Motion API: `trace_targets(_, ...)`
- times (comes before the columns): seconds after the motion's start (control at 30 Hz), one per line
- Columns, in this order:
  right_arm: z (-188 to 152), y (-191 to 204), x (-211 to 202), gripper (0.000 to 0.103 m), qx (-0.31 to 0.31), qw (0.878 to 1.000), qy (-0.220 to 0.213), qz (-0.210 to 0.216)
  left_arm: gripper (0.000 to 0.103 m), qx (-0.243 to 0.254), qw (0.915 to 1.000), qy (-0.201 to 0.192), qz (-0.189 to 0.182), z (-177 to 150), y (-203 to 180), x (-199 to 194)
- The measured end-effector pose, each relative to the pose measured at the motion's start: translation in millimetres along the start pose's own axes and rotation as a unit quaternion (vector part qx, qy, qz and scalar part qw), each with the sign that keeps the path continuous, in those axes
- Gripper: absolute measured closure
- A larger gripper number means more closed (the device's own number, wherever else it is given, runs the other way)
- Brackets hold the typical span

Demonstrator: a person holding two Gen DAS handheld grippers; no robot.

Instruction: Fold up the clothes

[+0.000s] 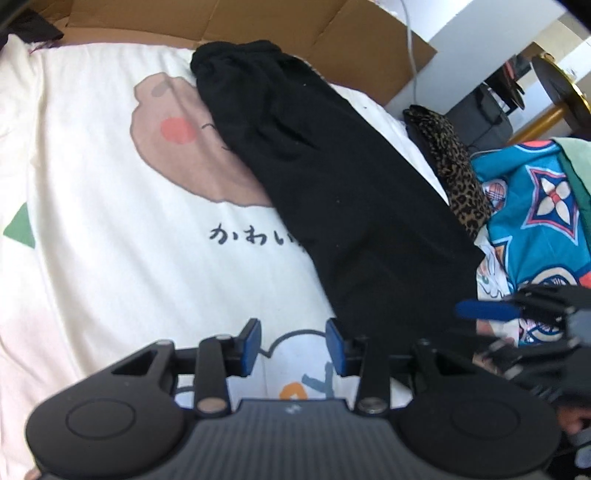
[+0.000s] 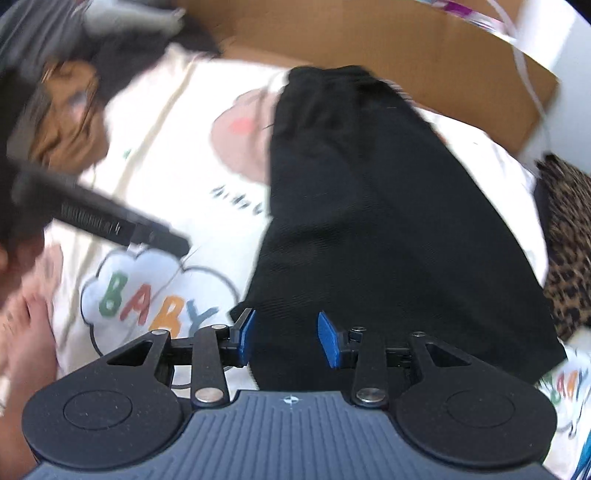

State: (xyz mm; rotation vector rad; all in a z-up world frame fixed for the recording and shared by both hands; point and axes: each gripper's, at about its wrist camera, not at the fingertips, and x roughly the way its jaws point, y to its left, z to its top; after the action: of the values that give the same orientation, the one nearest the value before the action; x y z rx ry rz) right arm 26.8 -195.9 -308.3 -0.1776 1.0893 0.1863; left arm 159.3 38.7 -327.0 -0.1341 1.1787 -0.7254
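A long black garment (image 1: 332,177) lies folded lengthwise on a cream printed bedsheet (image 1: 92,221), running from the far middle to the near right. My left gripper (image 1: 293,345) hovers open over the sheet just left of the garment's near end, nothing between its blue pads. The right gripper (image 1: 484,310) shows at the right edge of that view. In the right wrist view my right gripper (image 2: 284,338) stands open above the near edge of the black garment (image 2: 388,221), holding nothing. The left gripper's body (image 2: 110,218) crosses that view at the left, blurred.
Flattened cardboard (image 1: 258,22) lines the far side of the bed. A leopard-print cloth (image 1: 454,173) and a blue patterned cloth (image 1: 535,206) lie to the right of the black garment. A person's hand (image 2: 26,325) shows at the left.
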Motion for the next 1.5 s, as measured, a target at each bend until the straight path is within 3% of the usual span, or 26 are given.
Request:
trace_targets(0.1,2,19,16,0.059,-0.029,1.0,0.005,0.002,0.062,-0.006,0.9999,0.003,0.01,-2,6,-1)
trace_targets(0.23,3,39,35,0.059,-0.076,0.997,0.019,-0.027,0.062,-0.021,0.9998,0.002,0.004,-7,13,-4)
trace_targets(0.47,1,44,43,0.063,-0.118,0.992,0.031,-0.037,0.062,-0.018,0.9997,0.017,0.001,-15,10,5)
trace_targets(0.5,1,43,43,0.066,-0.121,0.991,0.033,-0.037,0.062,-0.016,0.9997,0.017,0.0,-15,9,6)
trace_targets(0.57,1,39,43,0.084,-0.123,0.991,0.036,-0.034,0.062,-0.01,0.9998,0.019,-0.002,-15,5,8)
trace_targets(0.7,4,29,38,0.094,-0.112,0.993,0.034,-0.026,0.062,0.001,0.9997,0.021,-0.011,-15,-3,15)
trace_targets(1.03,16,-10,20,0.097,-0.038,0.999,0.019,0.003,0.059,0.058,0.9968,0.025,-0.05,-18,-57,50)
trace_targets(1.27,17,-27,14,0.099,-0.008,1.0,0.011,0.019,0.059,0.06,0.996,-0.001,-0.066,-15,-67,60)
trace_targets(1.37,16,-32,12,0.099,0.007,0.999,0.005,0.033,0.062,0.074,0.9952,-0.011,-0.064,-15,-70,64)
trace_targets(1.43,14,-34,9,0.098,0.019,0.999,0.002,0.042,0.082,0.078,0.995,-0.008,-0.063,-16,-70,68)
trace_targets(1.5,12,-37,5,0.095,0.044,0.998,-0.001,0.051,0.088,0.075,0.9953,-0.006,-0.06,-17,-67,69)
